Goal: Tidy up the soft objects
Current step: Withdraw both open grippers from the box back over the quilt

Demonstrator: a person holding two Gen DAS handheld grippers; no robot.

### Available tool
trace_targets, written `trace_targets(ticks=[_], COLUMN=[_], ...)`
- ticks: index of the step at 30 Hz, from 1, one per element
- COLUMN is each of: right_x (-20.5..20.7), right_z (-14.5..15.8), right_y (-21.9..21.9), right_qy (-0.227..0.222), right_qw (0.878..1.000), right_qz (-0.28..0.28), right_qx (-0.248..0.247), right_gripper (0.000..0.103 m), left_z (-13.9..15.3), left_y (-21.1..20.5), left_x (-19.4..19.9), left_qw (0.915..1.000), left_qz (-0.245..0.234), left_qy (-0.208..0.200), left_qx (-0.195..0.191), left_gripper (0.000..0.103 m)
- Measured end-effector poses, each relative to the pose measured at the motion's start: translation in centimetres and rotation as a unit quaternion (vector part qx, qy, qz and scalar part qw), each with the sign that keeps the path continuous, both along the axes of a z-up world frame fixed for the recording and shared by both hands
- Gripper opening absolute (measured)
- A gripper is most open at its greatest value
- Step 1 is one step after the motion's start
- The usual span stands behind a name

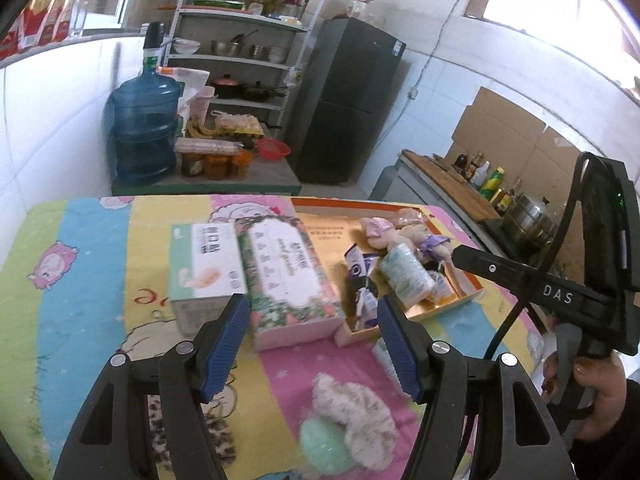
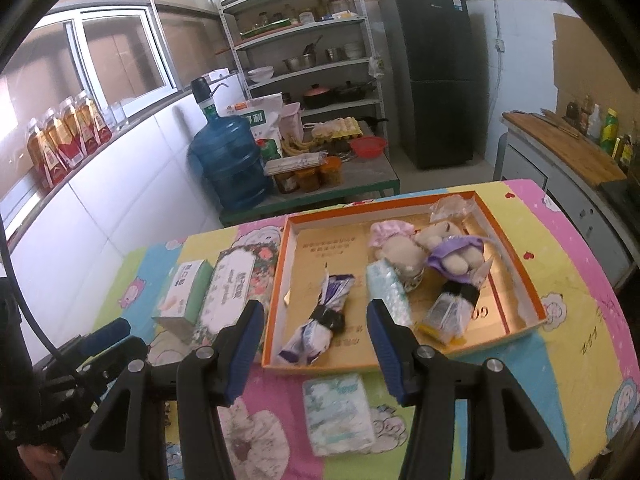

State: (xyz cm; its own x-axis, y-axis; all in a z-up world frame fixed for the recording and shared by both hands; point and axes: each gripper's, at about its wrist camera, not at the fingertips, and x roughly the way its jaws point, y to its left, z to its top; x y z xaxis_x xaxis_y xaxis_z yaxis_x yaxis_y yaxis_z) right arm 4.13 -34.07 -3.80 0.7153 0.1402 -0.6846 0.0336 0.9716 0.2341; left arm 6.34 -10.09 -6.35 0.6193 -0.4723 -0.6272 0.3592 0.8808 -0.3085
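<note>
Soft goods already fill the shallow orange-rimmed cardboard box (image 2: 516,280) on the cartoon-print quilted desk (image 2: 580,320): two small plush bears (image 2: 424,248), wrapped tissue packs. Outside it, just before its near wall, lies a flat white tissue pack (image 2: 338,412). Right claw (image 2: 316,344) hangs spread and empty above it; left claw (image 1: 312,344) likewise spread. Descend squarely, pinch the pack's middle gently.

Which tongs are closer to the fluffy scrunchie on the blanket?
Left. The left tongs hang right over the scrunchie, which lies just beneath their open tips. The right tongs are off to its side, by the orange box and tissue pack.
</note>
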Motion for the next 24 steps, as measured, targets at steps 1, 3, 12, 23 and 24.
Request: trace_targets(ticks=[1, 3, 12, 23, 24], right_x=[-0.3, -0.6, -2.4, -3.6, -3.7], right_z=[-0.1, -0.2, -0.3, -2.1, -2.3], right_y=[0.3, 0.9, 3.2, 7.1, 7.3], right_qy=[0.001, 0.001, 0.002, 0.023, 0.026], right_qw=[1.000, 1.000, 1.000, 1.000, 0.999], right_qz=[-0.003, -0.008, -0.016, 0.013, 0.016], right_qx=[0.001, 0.003, 0.002, 0.010, 0.012], right_gripper=[0.054, 0.054, 0.054, 0.054, 0.054], left_z=[0.0, 0.0, -0.2, -1.5, -1.8], left_y=[0.3, 0.9, 4.5, 9.1, 9.5], left_x=[-0.1, -0.4, -1.3, -2.6, -2.7], left_qw=[1.0000, 1.0000, 1.0000, 0.9990, 0.9989], left_qz=[0.000, -0.003, 0.007, 0.042, 0.044], left_qy=[0.000, -0.001, -0.005, 0.003, 0.005], left_qx=[0.000, 0.001, 0.004, 0.014, 0.016], left_gripper=[0.068, 0.068, 0.068, 0.068, 0.068])
